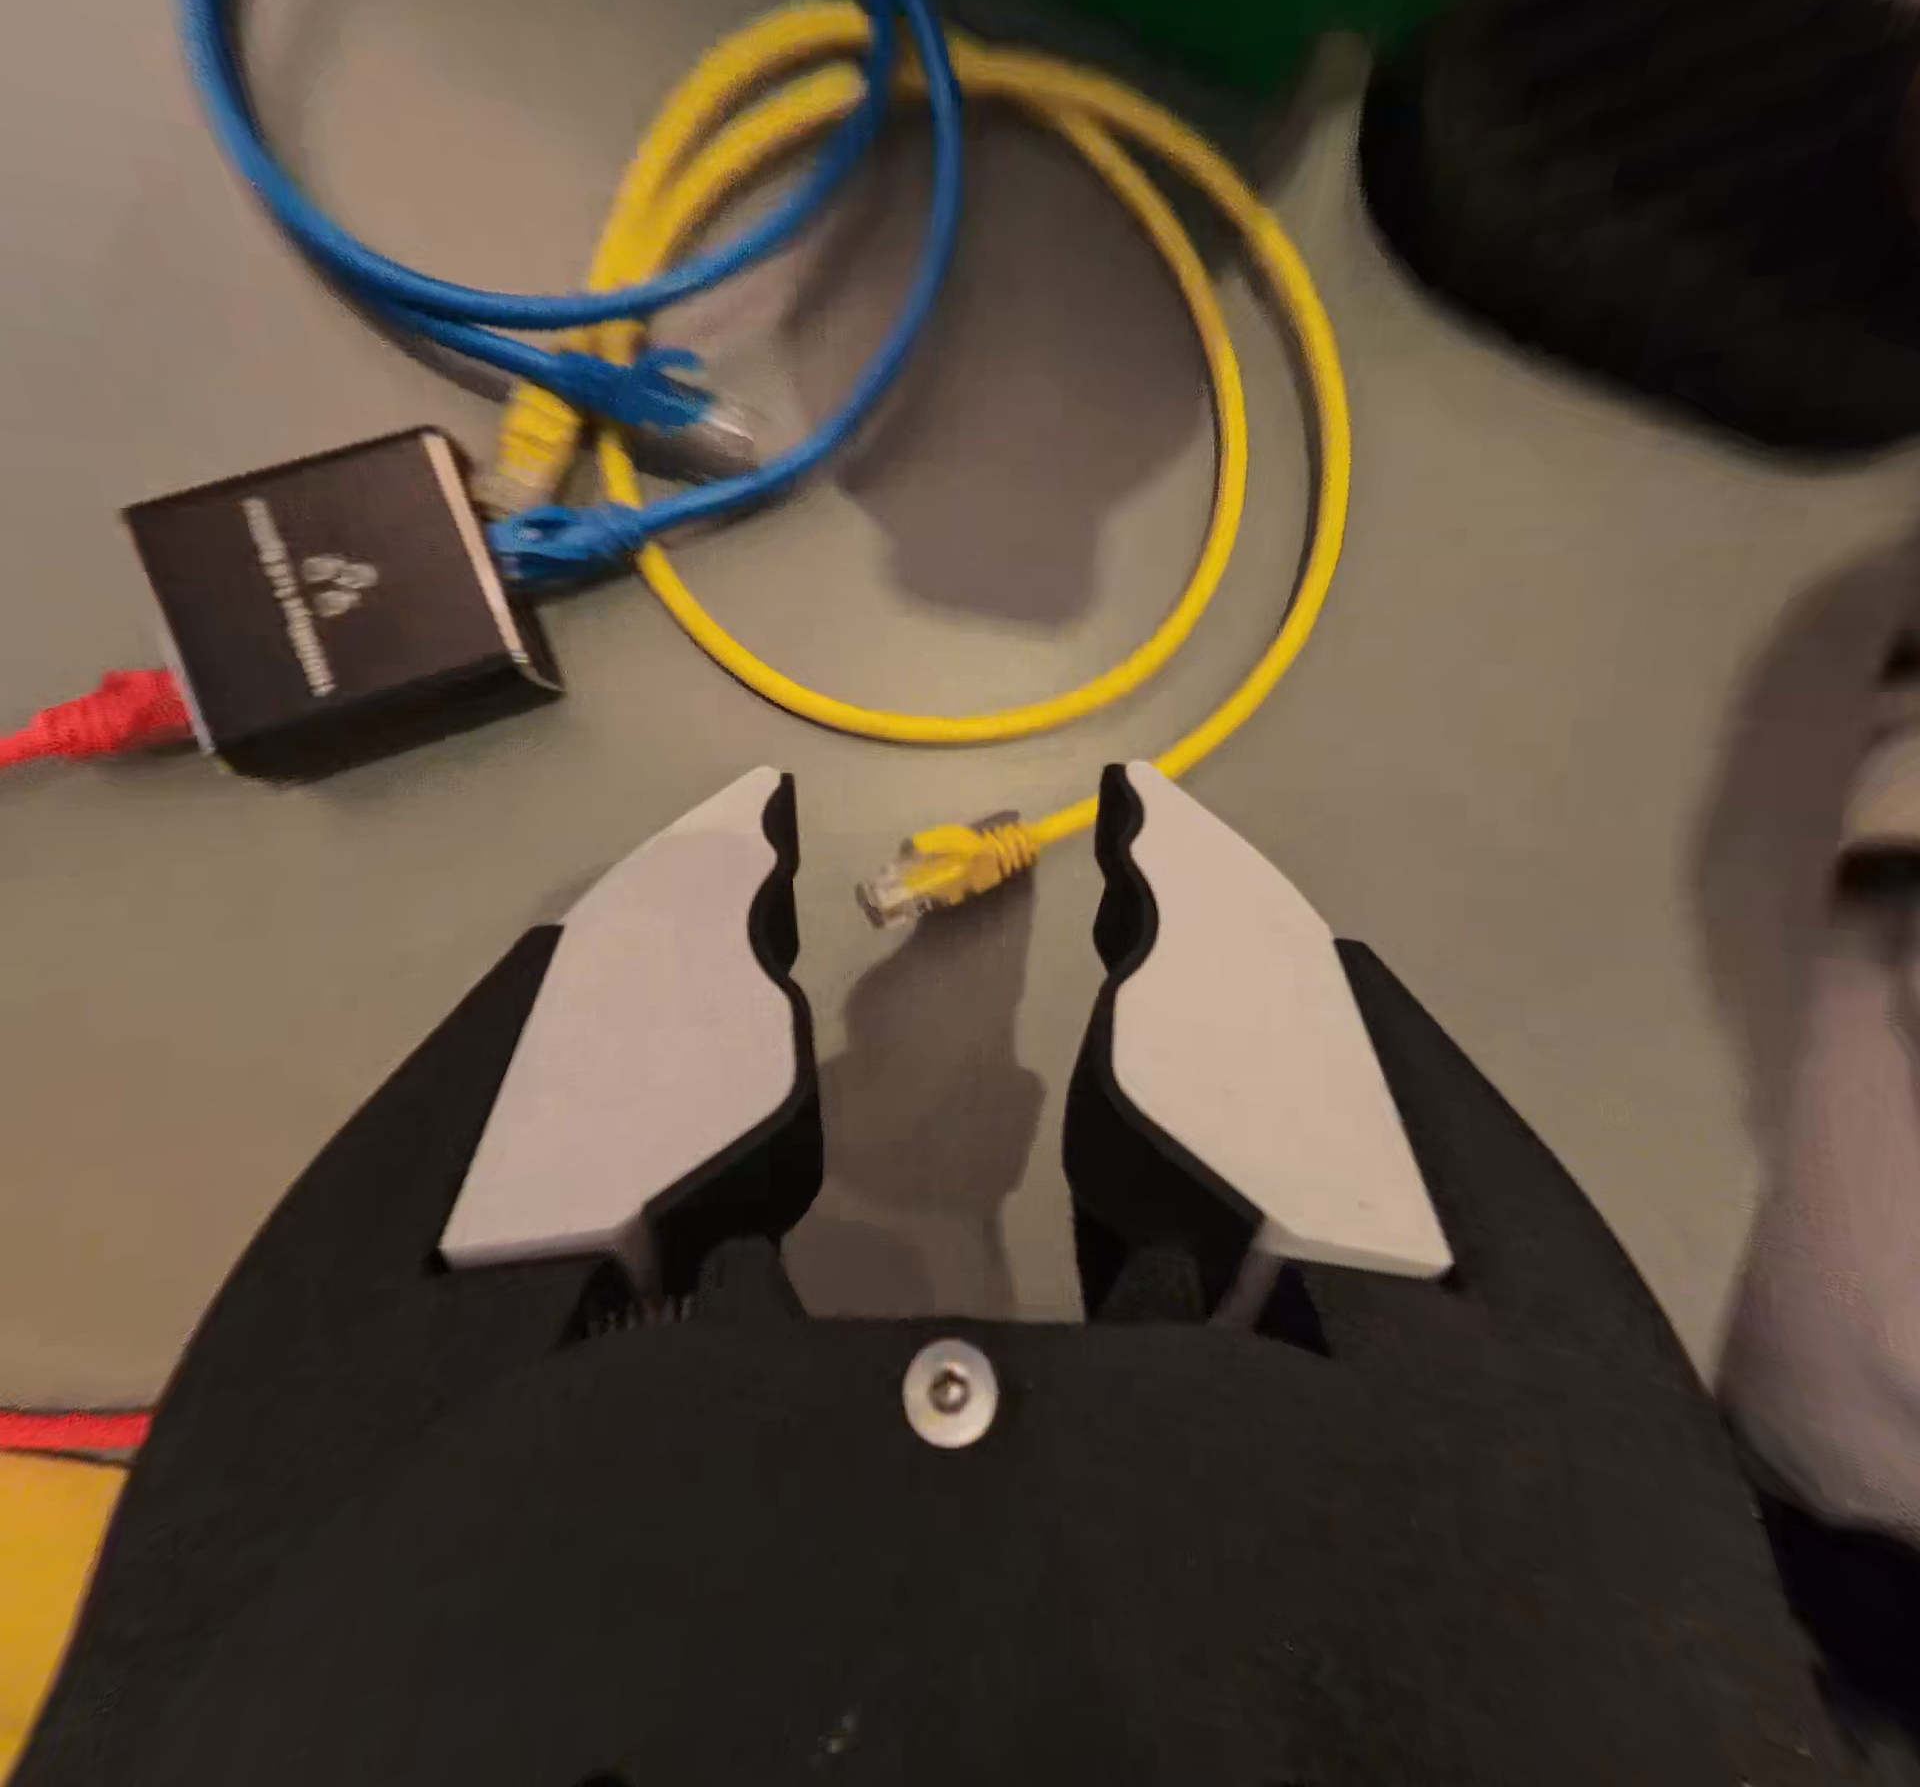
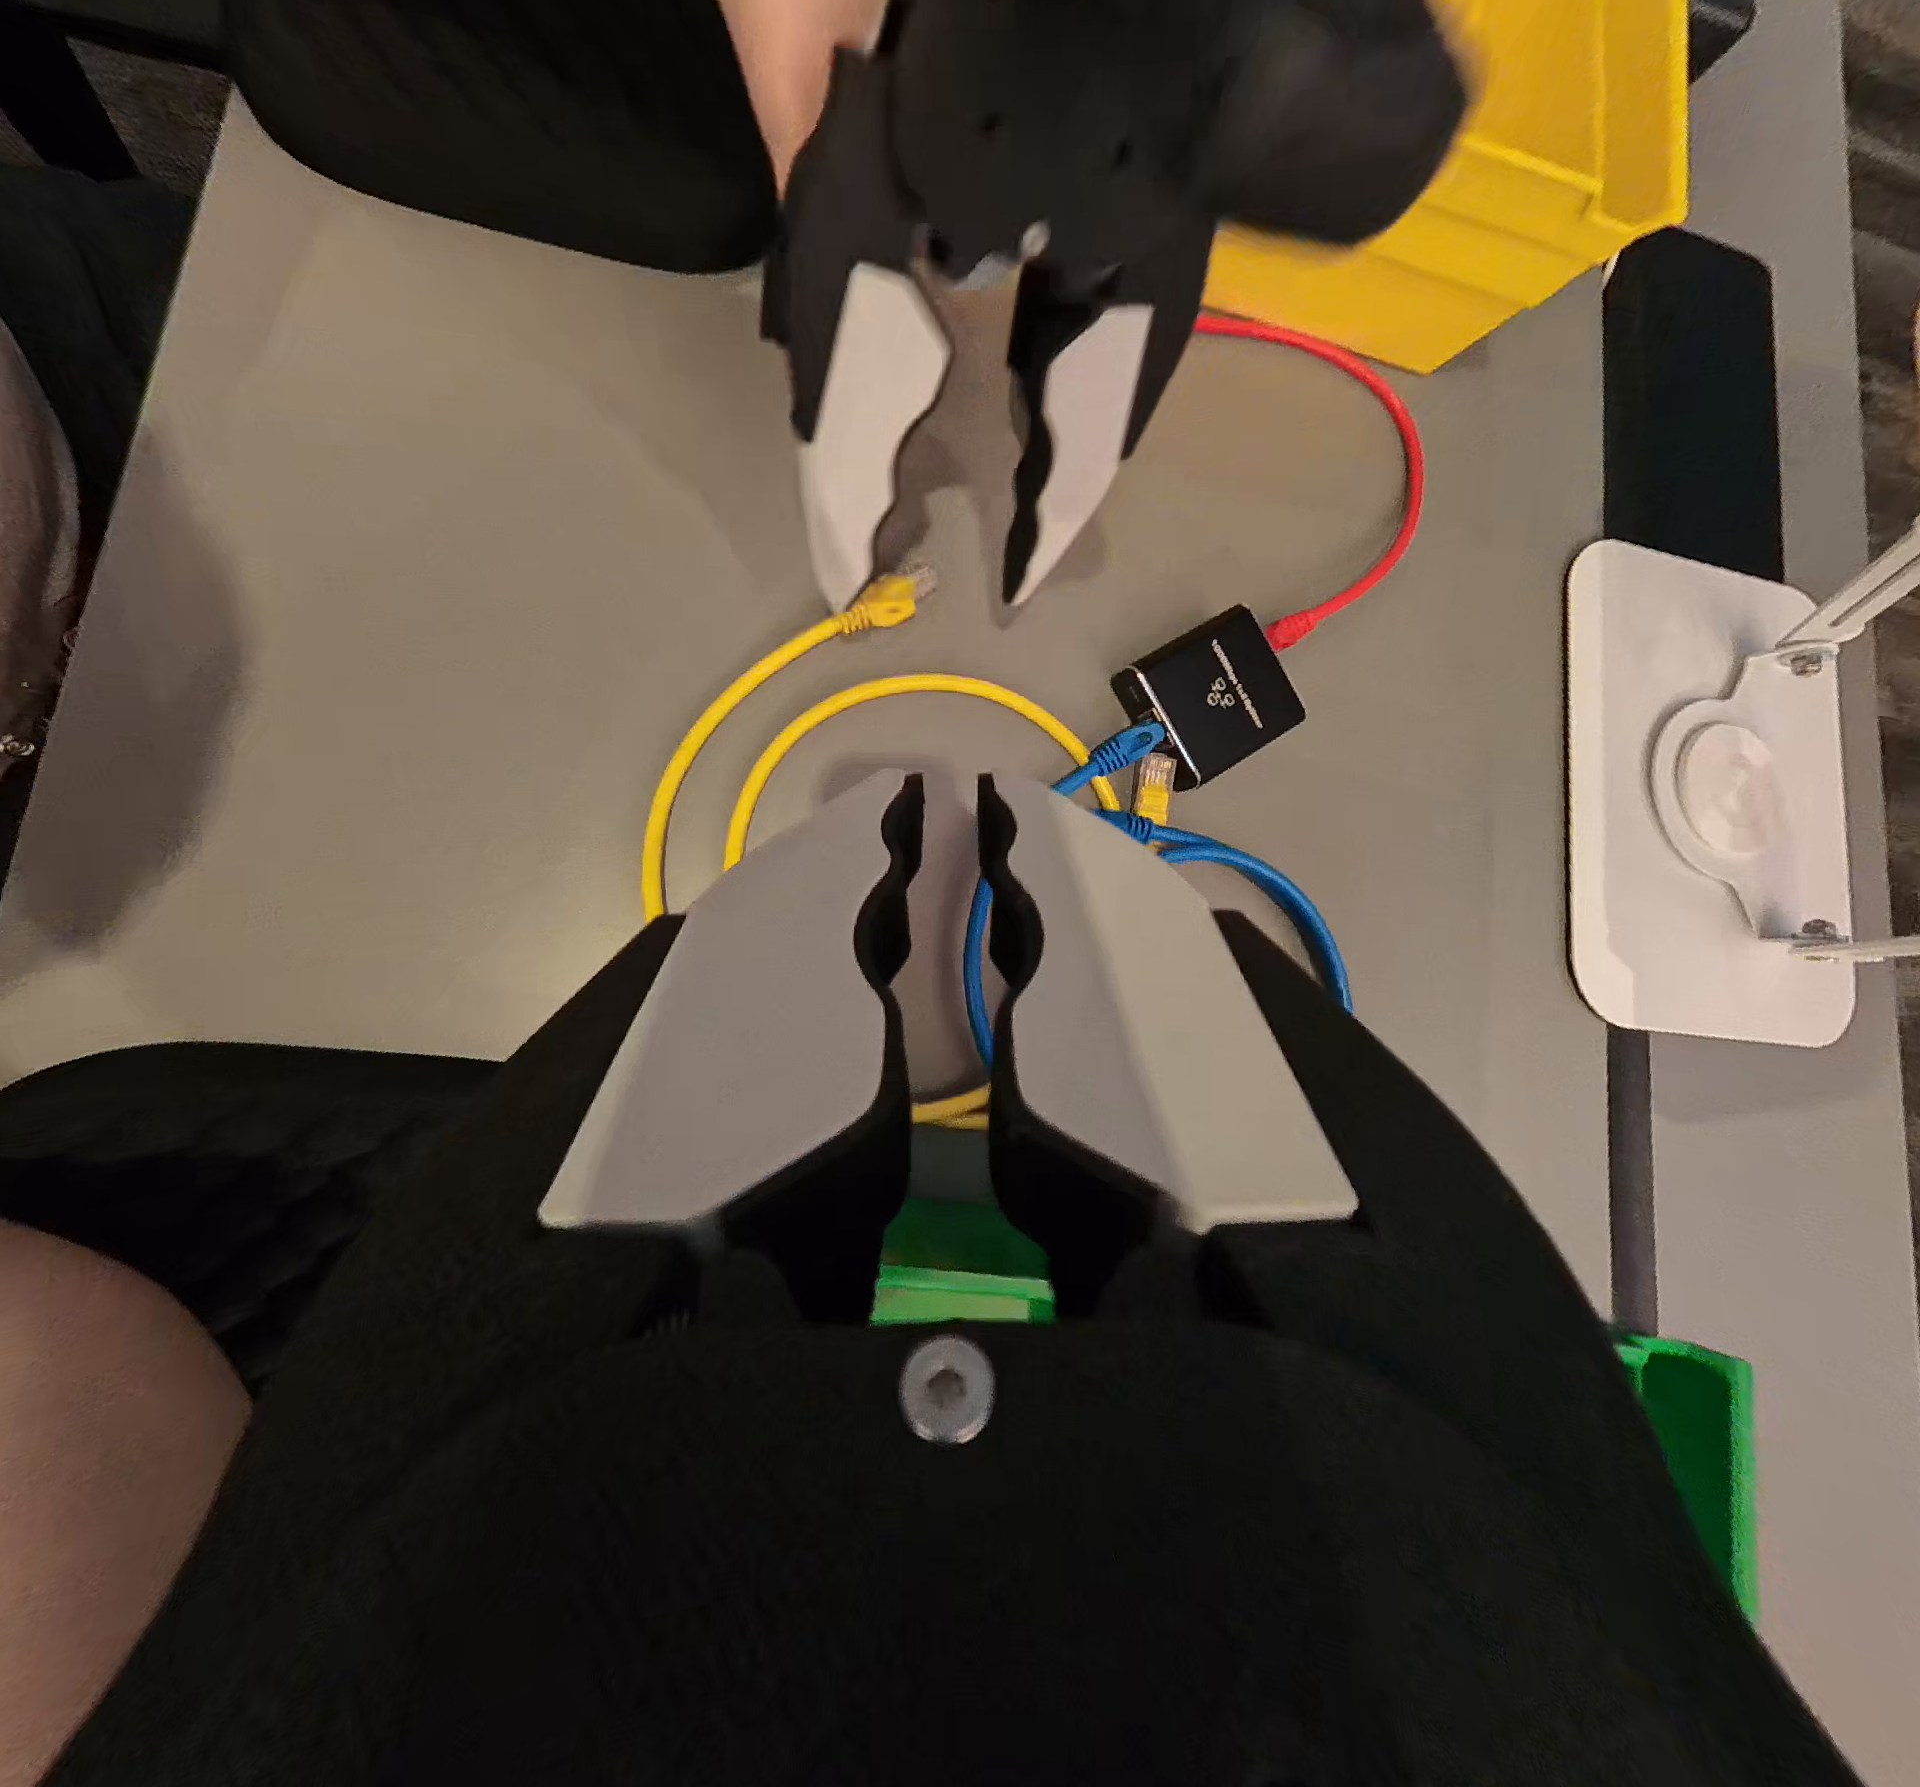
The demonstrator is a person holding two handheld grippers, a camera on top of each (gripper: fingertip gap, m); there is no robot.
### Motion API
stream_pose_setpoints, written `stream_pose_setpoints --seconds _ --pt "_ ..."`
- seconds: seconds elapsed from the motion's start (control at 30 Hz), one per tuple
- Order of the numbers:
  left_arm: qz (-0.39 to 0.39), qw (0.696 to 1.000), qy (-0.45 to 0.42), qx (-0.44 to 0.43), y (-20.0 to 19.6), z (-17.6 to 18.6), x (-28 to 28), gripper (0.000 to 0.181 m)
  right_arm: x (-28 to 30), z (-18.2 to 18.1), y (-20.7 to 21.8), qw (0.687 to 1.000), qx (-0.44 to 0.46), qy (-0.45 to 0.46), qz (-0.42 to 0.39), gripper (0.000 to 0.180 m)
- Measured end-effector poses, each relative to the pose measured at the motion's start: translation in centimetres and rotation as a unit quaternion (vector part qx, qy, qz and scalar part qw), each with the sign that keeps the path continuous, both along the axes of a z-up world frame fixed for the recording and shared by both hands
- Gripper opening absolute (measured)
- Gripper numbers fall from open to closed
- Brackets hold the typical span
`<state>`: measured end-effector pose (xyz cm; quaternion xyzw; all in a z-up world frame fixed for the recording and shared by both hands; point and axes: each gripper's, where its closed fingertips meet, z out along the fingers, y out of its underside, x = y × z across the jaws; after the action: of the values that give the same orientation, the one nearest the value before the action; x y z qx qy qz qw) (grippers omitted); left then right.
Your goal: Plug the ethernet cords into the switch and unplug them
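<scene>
Left wrist view: left tool (image 1: 945, 781) spread wide, grasping nothing, the yellow cord's loose plug (image 1: 940, 870) lying on the desk (image 1: 1455, 906) between its tips. Black switch (image 1: 332, 594) at ten o'clock. Right tool (image 2: 948, 781) nearly clenched, empty.

A grey table (image 2: 436, 511) carries a black switch (image 2: 1210, 695). Yellow cord (image 2: 727, 688) and blue cord (image 2: 1236, 854) coil beside it; behind it a red cord (image 2: 1397, 501) and yellow bin (image 2: 1496, 210); right, a white plate (image 2: 1642, 802).

opposed downward wrist views — shared switch (image 1: 343, 594)
</scene>
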<state>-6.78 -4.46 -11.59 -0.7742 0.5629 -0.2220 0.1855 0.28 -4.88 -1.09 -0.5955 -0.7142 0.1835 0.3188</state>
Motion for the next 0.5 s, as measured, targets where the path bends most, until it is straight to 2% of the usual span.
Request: stream_pose_setpoints --seconds 0.1,0.17,0.3,0.4,0.5 --pt "-0.083 0.985 0.122 0.089 -0.2 -2.6 -1.0 0.059 -0.2 0.1 -0.5 1.000 0.001 -0.001 0.011 0.011" --pt "-0.124 0.972 0.174 0.095 -0.3 -3.8 -1.3 0.058 -0.2 -0.1 -0.6 1.000 0.003 -0.008 0.012 0.012" --pt "-0.169 0.968 0.180 0.039 -1.5 -4.3 -1.2 0.029 0.0 0.0 -0.7 1.000 0.002 -0.005 0.012 0.011" --pt "-0.172 0.967 0.186 0.036 -1.7 -4.2 -1.5 0.029 0.1 0.3 -0.6 1.000 0.005 0.005 0.012 0.011" --pt "-0.141 0.969 0.180 0.090 -0.5 -2.7 -2.0 0.029 -0.2 0.5 -0.7 1.000 0.005 0.017 0.023 0.011"
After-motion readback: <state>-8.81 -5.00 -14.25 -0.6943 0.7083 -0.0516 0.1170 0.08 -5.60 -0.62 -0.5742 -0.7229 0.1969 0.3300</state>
